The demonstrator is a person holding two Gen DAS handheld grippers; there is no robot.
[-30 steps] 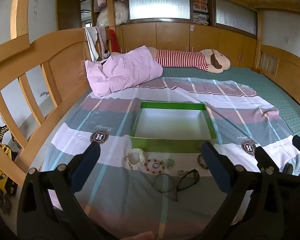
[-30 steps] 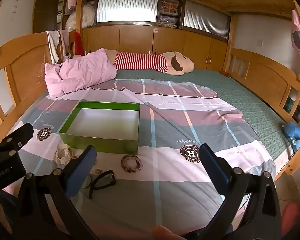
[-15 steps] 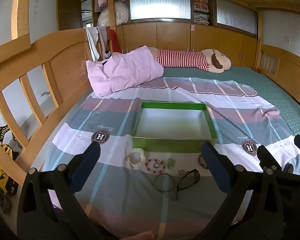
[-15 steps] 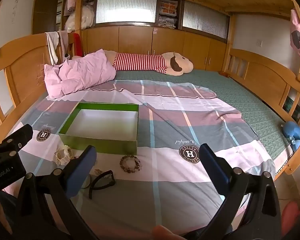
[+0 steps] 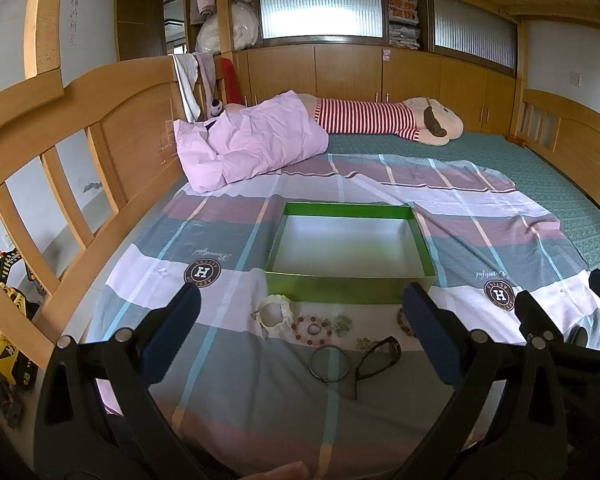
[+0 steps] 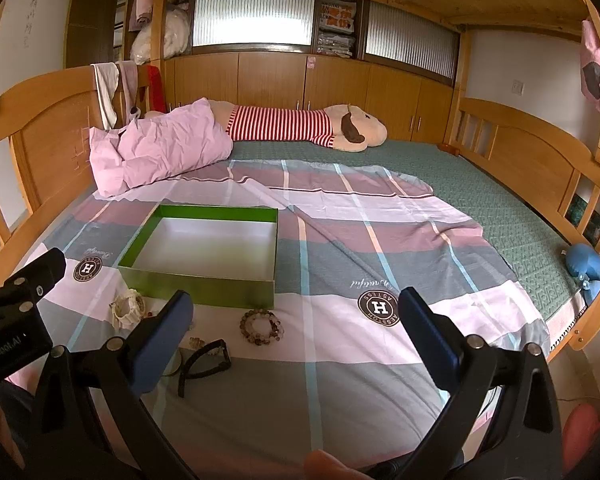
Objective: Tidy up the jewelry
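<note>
An empty green box [image 5: 350, 290] [image 6: 204, 288] with a white inside lies on the striped bedsheet. In front of it lie a cream scrunchie [image 5: 275, 315] [image 6: 127, 309], a red bead bracelet [image 5: 312, 328], a small green piece [image 5: 342, 323], a dark ring [image 5: 329, 364], black glasses [image 5: 378, 358] [image 6: 205, 362] and a grey bead bracelet [image 6: 262, 326]. My left gripper [image 5: 300, 332] hangs open above these items, touching none. My right gripper [image 6: 296, 328] is open too, just right of the grey bracelet and above the sheet.
A pink pillow [image 5: 248, 144] and a striped plush toy [image 5: 384, 120] lie at the far end of the bed. Wooden rails [image 5: 60, 148] [image 6: 540, 168] run along both sides. A blue object [image 6: 586, 266] sits by the right rail, toy diggers [image 5: 8, 320] on the floor at left.
Both views have shifted very slightly; the box and jewelry lie where they were. Both grippers stay open and empty.
</note>
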